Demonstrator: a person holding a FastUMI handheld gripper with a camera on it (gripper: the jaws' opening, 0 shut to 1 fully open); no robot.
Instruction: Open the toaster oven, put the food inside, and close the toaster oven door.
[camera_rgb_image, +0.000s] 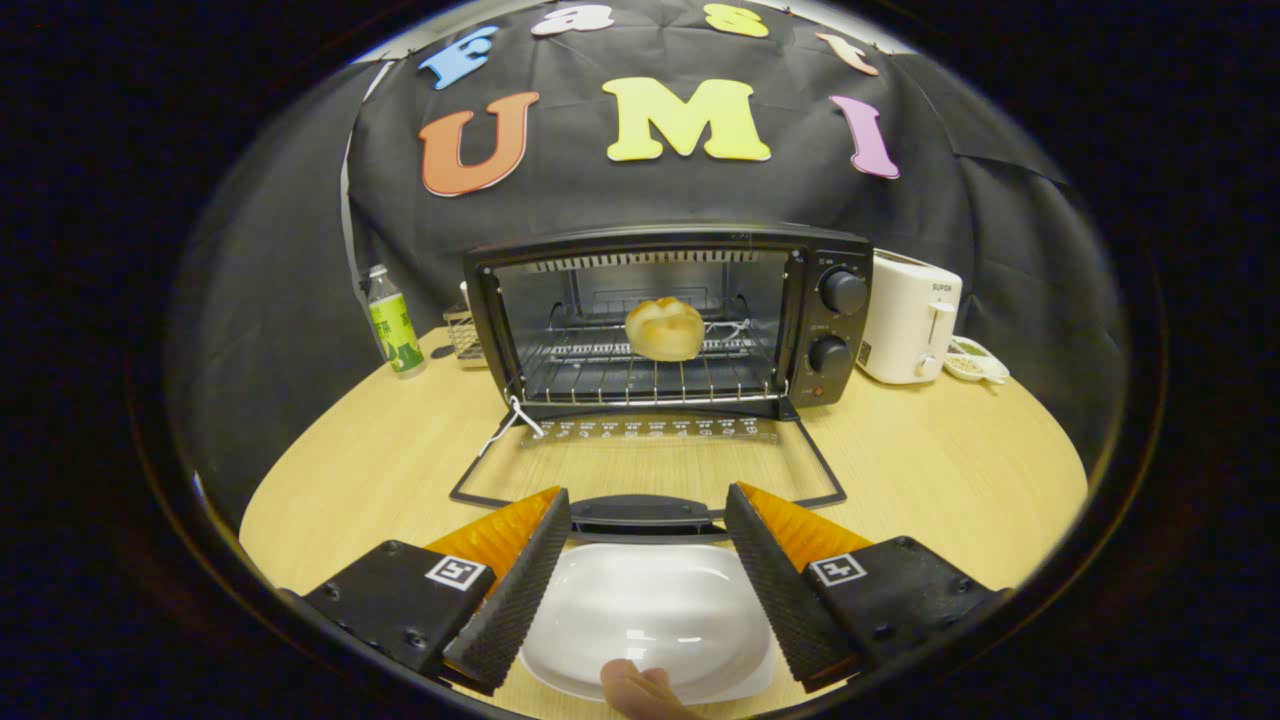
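- The fisheye camera rides on the gripper, looking forward and slightly down along its spread fingers.
- It faces the open black toaster oven squarely from near, just beyond the fingertips.
- A white shallow plate lies between the fingers.

toaster oven on wood table, door folded flat down w/ handle just ahead of fingers. bread roll sits on wire rack inside. gripper spread wide, gripping nothing; empty white plate betw fingers, a fingertip on its near rim. green-label bottle left of oven, white toaster right.
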